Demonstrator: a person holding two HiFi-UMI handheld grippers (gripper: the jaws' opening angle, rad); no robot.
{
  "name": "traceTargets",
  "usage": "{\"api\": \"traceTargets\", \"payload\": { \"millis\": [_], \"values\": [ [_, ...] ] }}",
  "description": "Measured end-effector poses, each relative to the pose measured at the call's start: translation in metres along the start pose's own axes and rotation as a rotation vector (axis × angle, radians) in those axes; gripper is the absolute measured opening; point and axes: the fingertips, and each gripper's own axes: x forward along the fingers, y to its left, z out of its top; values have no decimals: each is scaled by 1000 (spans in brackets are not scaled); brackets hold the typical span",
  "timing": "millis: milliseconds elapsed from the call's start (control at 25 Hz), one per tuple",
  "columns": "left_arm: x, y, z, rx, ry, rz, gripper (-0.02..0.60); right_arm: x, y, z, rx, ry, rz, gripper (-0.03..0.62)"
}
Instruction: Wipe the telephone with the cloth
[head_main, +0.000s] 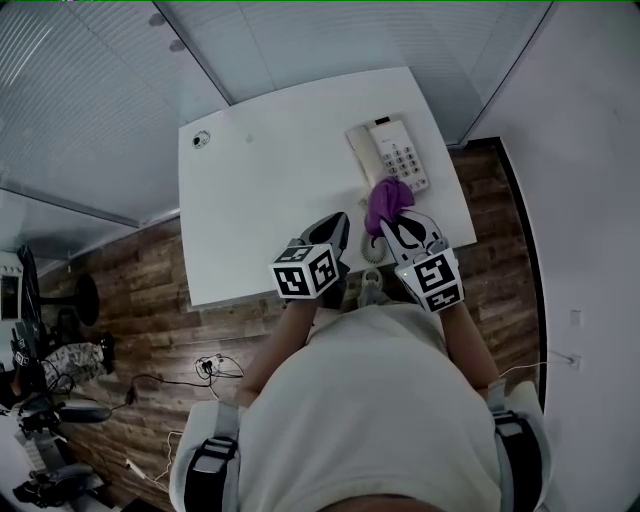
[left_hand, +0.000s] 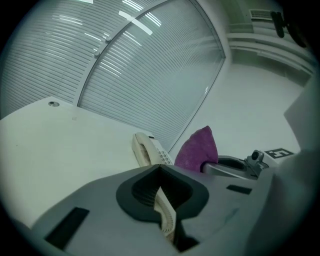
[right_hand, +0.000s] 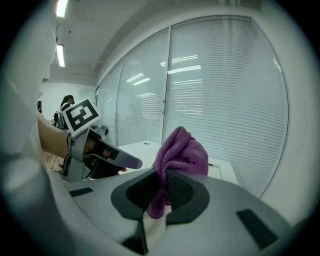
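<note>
Near the telephone (head_main: 392, 152), right tongs (right_hand: 161, 186) clamp the cloth (right_hand: 181, 150) (left tongs (left_hand: 160, 172) closed, empty)

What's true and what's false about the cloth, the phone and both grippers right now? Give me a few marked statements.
The telephone stands on the white table. True.
The left gripper is open. False: its jaws are shut, with nothing between them.
The right gripper holds the purple cloth. True.
The handset lies off the telephone. False: it rests on the telephone.
</note>
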Motion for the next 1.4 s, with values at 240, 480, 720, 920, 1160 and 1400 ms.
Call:
{"api": "traceTargets", "payload": {
  "millis": [240, 480, 720, 920, 1160, 1400],
  "values": [
    [-43, -3, -20, 27, 4, -27, 21, -18, 45, -6, 16, 4, -22, 46],
    [-80, -9, -40, 56, 7, -44, 21, -41, 84, -11, 32, 0, -41, 46],
    [-114, -18, -58, 77, 10, -70, 21, -62, 115, -14, 41, -3, -61, 46],
    [-132, -22, -71, 77, 2, -83, 21, -77, 134, -16, 49, -12, -71, 46],
    [-154, -27, -85, 66, 3, -93, 21, -93, 152, -23, 48, -3, -70, 46],
    [-168, -27, -97, 97, 5, -75, 21, -100, 168, -26, 49, -6, -45, 46]
  ]
}}
